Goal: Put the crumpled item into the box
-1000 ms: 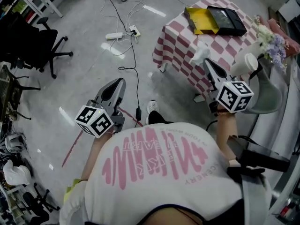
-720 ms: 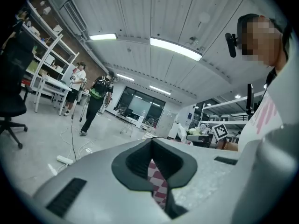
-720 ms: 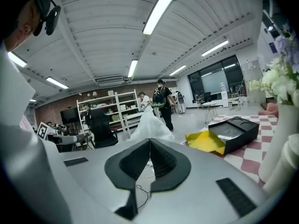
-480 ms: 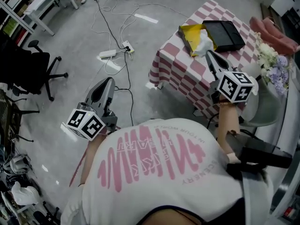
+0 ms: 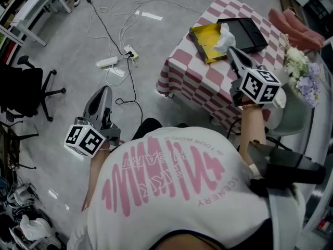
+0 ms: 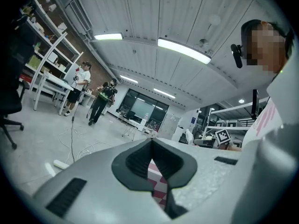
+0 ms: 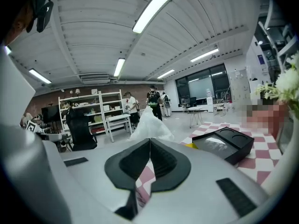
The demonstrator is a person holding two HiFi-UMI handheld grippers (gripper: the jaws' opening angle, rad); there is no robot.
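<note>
A white crumpled plastic item point(image 5: 224, 35) sticks out of the tips of my right gripper point(image 5: 229, 50), which is shut on it. It hangs at the right edge of the open yellow box point(image 5: 204, 38) on the red-and-white checked table point(image 5: 188, 73). In the right gripper view the crumpled item point(image 7: 148, 124) rises just past the closed tips of the gripper point(image 7: 150, 142), with a sliver of the yellow box point(image 7: 191, 145) behind. My left gripper point(image 5: 104, 90) is shut and empty, held over the floor left of the table; its own view shows its tips point(image 6: 151, 142) pressed together.
A black tray-like lid point(image 5: 244, 32) lies beside the yellow box. Flowers point(image 5: 301, 71) and a pink cloth point(image 5: 298, 24) sit at the table's right. A power strip with cables point(image 5: 109, 62) lies on the floor, and an office chair point(image 5: 27, 87) stands at the left.
My right gripper has carried the crumpled item from the table's near edge forward to the yellow box. The left gripper has drifted left, still shut and empty.
</note>
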